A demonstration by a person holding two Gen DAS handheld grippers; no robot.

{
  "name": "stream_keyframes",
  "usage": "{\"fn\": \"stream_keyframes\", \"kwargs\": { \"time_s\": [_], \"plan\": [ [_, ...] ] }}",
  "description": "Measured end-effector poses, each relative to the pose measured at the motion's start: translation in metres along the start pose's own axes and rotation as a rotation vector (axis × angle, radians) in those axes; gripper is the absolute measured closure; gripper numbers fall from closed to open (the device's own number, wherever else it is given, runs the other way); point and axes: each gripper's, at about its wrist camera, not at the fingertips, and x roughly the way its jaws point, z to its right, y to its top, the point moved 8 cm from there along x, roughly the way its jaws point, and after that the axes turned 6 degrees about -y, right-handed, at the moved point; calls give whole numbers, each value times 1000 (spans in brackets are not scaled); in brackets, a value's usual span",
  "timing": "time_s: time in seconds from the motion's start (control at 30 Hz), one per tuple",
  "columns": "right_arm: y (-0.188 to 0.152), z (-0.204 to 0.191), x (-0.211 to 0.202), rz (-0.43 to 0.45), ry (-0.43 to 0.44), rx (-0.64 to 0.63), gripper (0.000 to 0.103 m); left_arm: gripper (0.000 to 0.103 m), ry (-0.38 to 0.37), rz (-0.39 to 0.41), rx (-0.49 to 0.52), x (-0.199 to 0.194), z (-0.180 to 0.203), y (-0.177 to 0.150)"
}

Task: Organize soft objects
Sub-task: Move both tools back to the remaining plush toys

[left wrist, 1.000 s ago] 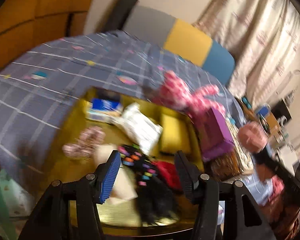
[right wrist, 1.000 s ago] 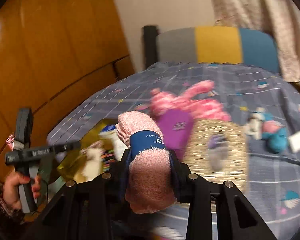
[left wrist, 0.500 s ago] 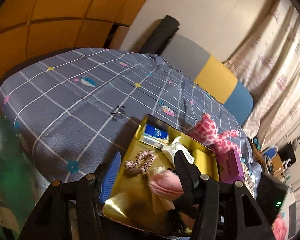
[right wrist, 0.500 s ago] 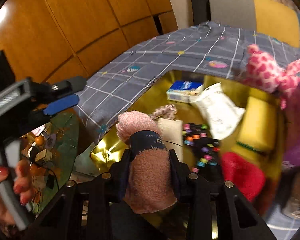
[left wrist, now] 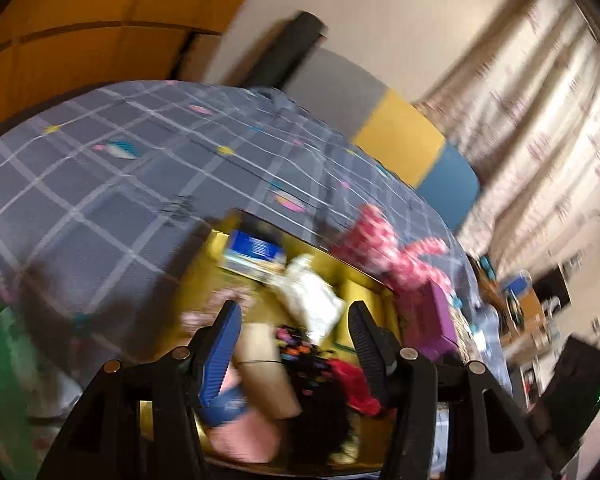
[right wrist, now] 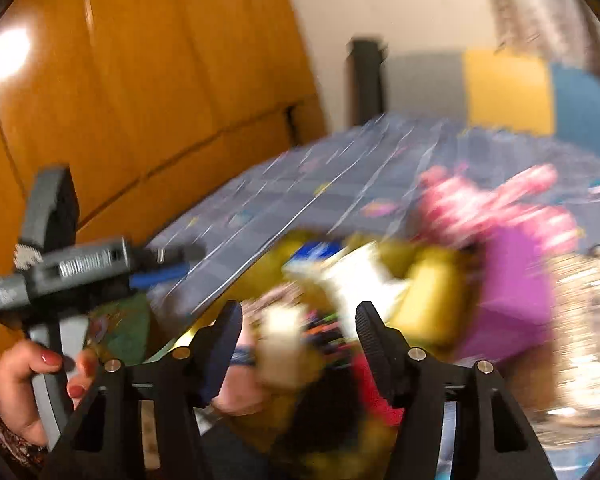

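We see a bed [left wrist: 112, 184] under a grey checked cover, both views smeared by blur. On it near the edge sits a gold tray [left wrist: 216, 240] holding a blue packet [left wrist: 254, 250], a white bag [left wrist: 312, 300], a yellow sponge [left wrist: 354, 300], a black bundle with coloured beads [left wrist: 312, 364] and a red cloth [left wrist: 352, 384]. A pink spotted plush toy [left wrist: 384, 248] lies on the cover just beyond the tray, touching a purple box [right wrist: 512, 292].

The rolled pink towel [left wrist: 244, 436] with its blue band lies in the near end of the tray. Our right tool [right wrist: 298, 322] has just been opening; its jaws stand apart with the towel below them, free of the pads. Our left tool [left wrist: 294, 326] is half open and grips nothing, and the left hand [right wrist: 28, 384] holds its handle.
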Motion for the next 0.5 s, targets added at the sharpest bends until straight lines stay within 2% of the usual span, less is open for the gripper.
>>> {"fn": "stream_keyframes", "kwargs": {
  "time_s": [0.07,0.2,0.3,0.37,0.5],
  "plan": [
    [8,38,-24,50,-71,41,43,47,-38,-35,48,16,29,-5],
    [6,129,-57,76,-218,168,43,47,-115,-98,125,43,83,-16],
    [-4,194,-68,59,-329,241,42,47,-172,-143,177,60,123,-27],
    [-15,245,-74,33,-413,289,32,47,-205,-183,215,72,149,-36],
    [-33,338,-68,-43,-546,334,28,47,-253,-253,258,93,188,-51]
  ]
}}
